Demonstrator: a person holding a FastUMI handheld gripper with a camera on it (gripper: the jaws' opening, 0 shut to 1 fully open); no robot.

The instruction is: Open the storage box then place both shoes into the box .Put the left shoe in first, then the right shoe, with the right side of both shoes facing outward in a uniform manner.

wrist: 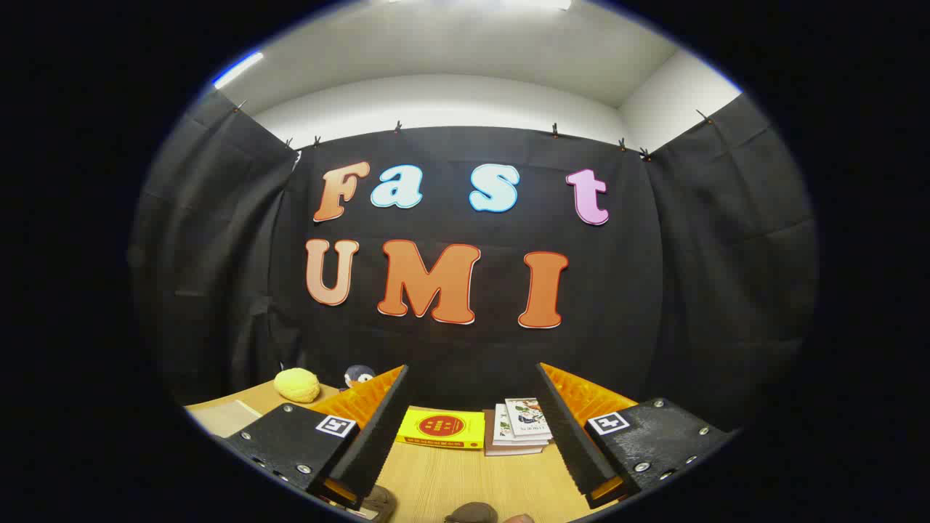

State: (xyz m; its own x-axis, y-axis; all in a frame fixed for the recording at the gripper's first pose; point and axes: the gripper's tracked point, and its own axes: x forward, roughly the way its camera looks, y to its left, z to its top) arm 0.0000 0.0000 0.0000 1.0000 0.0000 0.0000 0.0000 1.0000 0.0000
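I am making out what I take to be the shoes (471, 513) only as brown rounded shapes low down, right under the gripper (472, 428), between and just below the roots of its two fingers; too little is showing to tell left from right or which way they are facing. Another brownish lump (378, 501) is peeking out beneath the left finger, and I cannot tell whether it is part of a shoe. I am not finding the storage box from here, so I cannot say where it stands.

The gripper is hanging released, its fingers spread wide apart with nothing between them but bare bench (450, 476). I am judging that it is being held level and high, looking at the wall rather than down, because the task is only starting and the box has yet to be opened.

Beyond the fingers, a yellow book (442, 428) is lying flat, and just beside it a small stack of books (519, 427) is resting near the wall. Further off past the left finger, a yellow plush toy (297, 384) and a small dark figure (358, 375) are sitting well apart from the shoes.
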